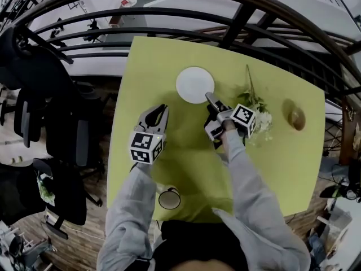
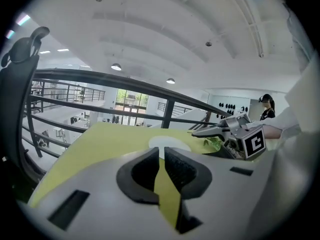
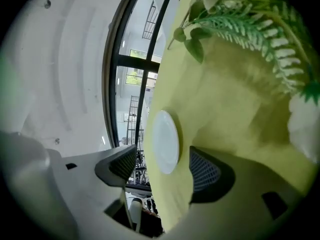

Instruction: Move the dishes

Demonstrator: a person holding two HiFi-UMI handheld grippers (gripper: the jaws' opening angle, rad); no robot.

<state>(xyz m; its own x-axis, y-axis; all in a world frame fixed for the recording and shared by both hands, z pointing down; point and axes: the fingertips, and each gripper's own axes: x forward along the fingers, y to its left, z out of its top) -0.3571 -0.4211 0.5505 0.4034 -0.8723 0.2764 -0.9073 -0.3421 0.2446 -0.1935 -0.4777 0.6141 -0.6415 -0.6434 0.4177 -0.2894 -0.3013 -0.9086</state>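
Observation:
A white plate [image 1: 194, 84] lies on the yellow-green table [image 1: 158, 61], toward its far side. My right gripper [image 1: 212, 102] is rolled on its side just off the plate's near right rim, jaws open; in the right gripper view the plate [image 3: 165, 139] lies ahead between them, untouched, with the gripper [image 3: 160, 160] empty. My left gripper [image 1: 158, 112] hovers to the near left of the plate. Its jaws [image 2: 161, 156] stand only a narrow gap apart with nothing in them, and the plate [image 2: 167, 143] and the right gripper [image 2: 200, 131] show beyond.
A green sprig with white flowers [image 1: 252, 101] lies right of the right gripper. A brown bowl-like thing [image 1: 295, 117] sits further right. A cup [image 1: 169, 199] stands at the table's near edge. A black railing [image 1: 169, 13] runs behind the table; office chairs [image 1: 56, 129] stand left.

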